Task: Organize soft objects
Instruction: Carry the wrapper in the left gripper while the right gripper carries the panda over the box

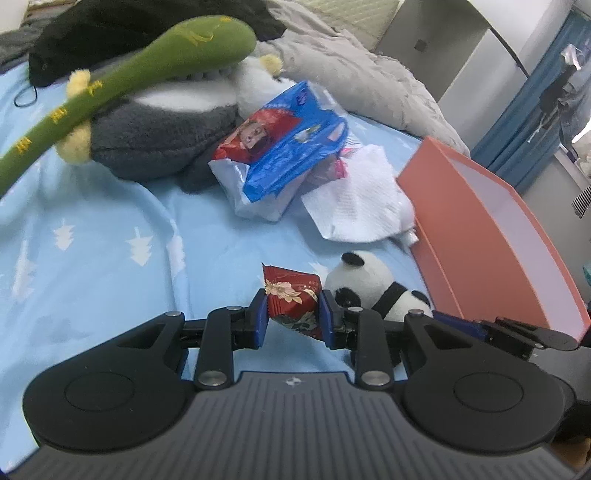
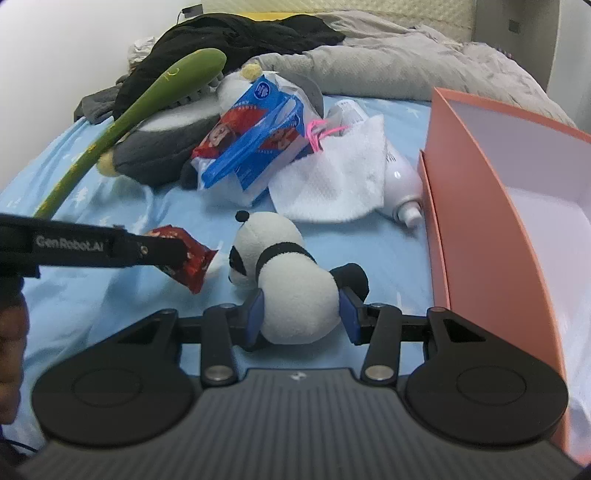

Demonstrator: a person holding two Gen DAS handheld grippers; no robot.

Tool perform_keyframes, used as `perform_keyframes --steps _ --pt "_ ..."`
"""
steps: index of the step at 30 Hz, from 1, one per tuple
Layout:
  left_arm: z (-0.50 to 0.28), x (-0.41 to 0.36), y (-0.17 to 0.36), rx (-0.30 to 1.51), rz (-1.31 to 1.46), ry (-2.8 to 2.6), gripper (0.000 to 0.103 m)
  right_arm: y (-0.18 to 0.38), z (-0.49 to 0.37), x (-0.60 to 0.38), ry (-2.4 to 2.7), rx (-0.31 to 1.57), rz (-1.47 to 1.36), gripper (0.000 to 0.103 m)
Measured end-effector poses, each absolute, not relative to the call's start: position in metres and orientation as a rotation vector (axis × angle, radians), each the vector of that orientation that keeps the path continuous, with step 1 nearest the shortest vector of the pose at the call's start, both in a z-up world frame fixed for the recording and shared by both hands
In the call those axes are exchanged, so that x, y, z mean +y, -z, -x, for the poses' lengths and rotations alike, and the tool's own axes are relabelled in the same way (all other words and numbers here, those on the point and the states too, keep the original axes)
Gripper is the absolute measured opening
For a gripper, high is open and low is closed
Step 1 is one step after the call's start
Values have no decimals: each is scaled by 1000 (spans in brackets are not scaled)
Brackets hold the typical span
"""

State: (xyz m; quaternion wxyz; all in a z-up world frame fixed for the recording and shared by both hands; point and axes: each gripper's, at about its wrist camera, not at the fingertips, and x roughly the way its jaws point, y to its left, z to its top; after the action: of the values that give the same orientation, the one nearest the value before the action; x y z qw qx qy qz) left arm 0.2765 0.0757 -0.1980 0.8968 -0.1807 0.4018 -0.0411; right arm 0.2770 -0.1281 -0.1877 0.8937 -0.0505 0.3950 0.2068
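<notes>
- While both of my grippers are loaded, the bed sheet (image 2: 110, 314), pale blue with white tree prints, forms the work surface; a grey quilt (image 2: 388, 62) and dark clothing (image 2: 229, 33) lie at its far end.
- Orange box (image 2: 480, 192): open, white inside, nothing visible in the part shown; it stands at the right, just beside the panda. I judge it the likely container, so each carry should clear its near wall before release.
- Grey-and-white plush (image 1: 159, 136): far left, with a long green plush (image 1: 155, 70) lying across it; both untouched.
- Blue-and-red plastic bag (image 1: 291, 147), white towel (image 2: 332, 184) and white bottle (image 2: 402, 192): a loose heap between plush and box. I would route around it, not over it.
- Panda plush (image 2: 295, 295): pinched across its body by my right gripper (image 2: 301, 314), pads pressed into the fur. The body bulges past the pads, so I should keep the squeeze steady and move slowly.
- Red snack packet (image 1: 291, 302): clamped between the blue pads of my left gripper (image 1: 291, 317), near the panda; whether it is clear of the sheet I cannot tell. The wrapper is likely slick, so I should avoid tilting it.
</notes>
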Motion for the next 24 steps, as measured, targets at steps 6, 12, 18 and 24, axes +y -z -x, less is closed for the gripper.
perform_keyframes --steps 6,12,18,24 --pt "-244 68 181 834 362 83 33 175 -246 -139 -427 838 86 46" --pt "-211 60 168 834 360 57 33 163 -222 -148 -424 834 92 46" --pt "-185 53 152 822 351 17 33 150 -206 -156 -432 827 76 45" --pt "-170 42 128 794 336 6 33 129 -195 -165 -439 799 68 45"
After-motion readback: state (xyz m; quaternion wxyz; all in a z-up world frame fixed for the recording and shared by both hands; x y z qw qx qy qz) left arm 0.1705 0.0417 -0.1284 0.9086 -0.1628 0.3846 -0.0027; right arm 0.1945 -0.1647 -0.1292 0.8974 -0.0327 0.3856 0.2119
